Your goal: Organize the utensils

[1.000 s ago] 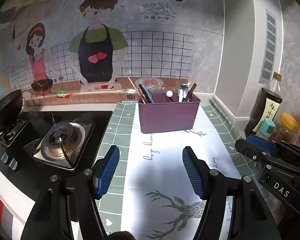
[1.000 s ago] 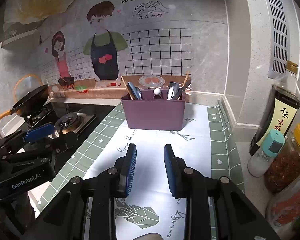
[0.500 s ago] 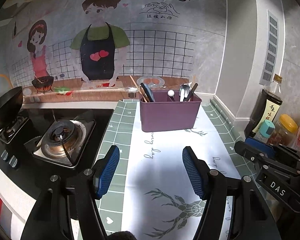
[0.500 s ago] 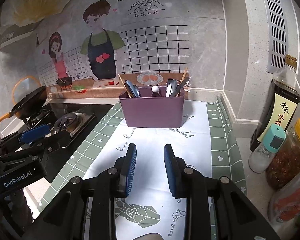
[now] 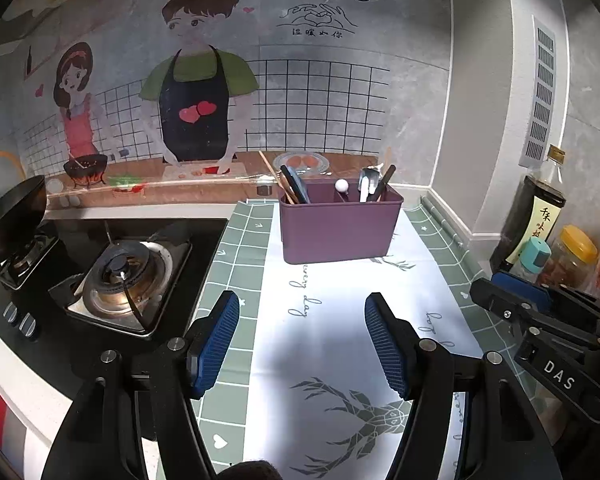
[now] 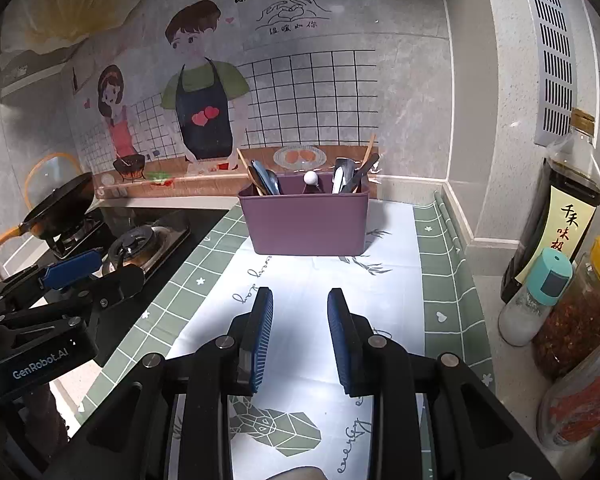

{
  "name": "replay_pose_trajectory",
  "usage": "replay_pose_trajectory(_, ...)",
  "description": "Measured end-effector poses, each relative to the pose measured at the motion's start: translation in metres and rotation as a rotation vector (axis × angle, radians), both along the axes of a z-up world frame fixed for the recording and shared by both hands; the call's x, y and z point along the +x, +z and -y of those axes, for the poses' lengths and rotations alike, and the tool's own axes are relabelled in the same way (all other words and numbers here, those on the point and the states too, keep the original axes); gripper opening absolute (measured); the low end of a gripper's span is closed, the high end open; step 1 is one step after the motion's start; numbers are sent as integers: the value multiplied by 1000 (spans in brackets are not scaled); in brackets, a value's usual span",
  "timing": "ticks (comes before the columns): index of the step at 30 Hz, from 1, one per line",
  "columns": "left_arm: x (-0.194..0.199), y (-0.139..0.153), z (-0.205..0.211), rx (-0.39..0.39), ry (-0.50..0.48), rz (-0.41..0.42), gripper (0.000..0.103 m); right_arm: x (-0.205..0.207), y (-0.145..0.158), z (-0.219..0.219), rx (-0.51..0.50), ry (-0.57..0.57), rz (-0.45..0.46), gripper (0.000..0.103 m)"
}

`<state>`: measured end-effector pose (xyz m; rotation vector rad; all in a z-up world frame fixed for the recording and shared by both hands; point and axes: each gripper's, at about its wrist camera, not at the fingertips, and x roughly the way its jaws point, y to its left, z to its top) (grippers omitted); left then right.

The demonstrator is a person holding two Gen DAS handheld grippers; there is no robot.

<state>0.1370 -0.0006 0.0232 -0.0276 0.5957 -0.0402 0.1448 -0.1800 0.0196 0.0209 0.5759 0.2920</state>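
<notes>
Two grippers hover side by side over the countertop mat (image 5: 340, 320), both tilted downward and aimed at the back wall. The left gripper (image 5: 302, 338) has its blue pads spread wide with nothing between them. The right gripper (image 6: 300, 334) has its pads set closer, about half apart, also empty and gripping nothing; in the left wrist view it shows as a black frame at the far right, and the left one shows at the lower left of the right wrist view.

Straight ahead of both, well beyond the fingertips, stands the purple utensil caddy (image 6: 308, 220), upright on the mat near the wall, its long side running across the view. It is a plain, matte, rectangular tub with rounded corners. The utensils (image 6: 266, 180) stand in it roughly upright. Those at the left end lean left: wooden chopsticks and dark-handled pieces. Those at the right end lean right: a metal spoon, a dark handle and a wooden stick. A white ball-topped piece (image 6: 310, 178) sits in the middle.

To the left of the left gripper lies the gas stove (image 5: 120, 280); to the right of the right gripper stand a dark sauce bottle (image 6: 556, 216) and jars.
</notes>
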Motion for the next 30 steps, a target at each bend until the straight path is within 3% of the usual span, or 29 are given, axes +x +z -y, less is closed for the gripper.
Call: replay_pose_trajectory(30,-3,-6,-2,-19,11,-3,65,-8,7,4,16,-31,32,27)
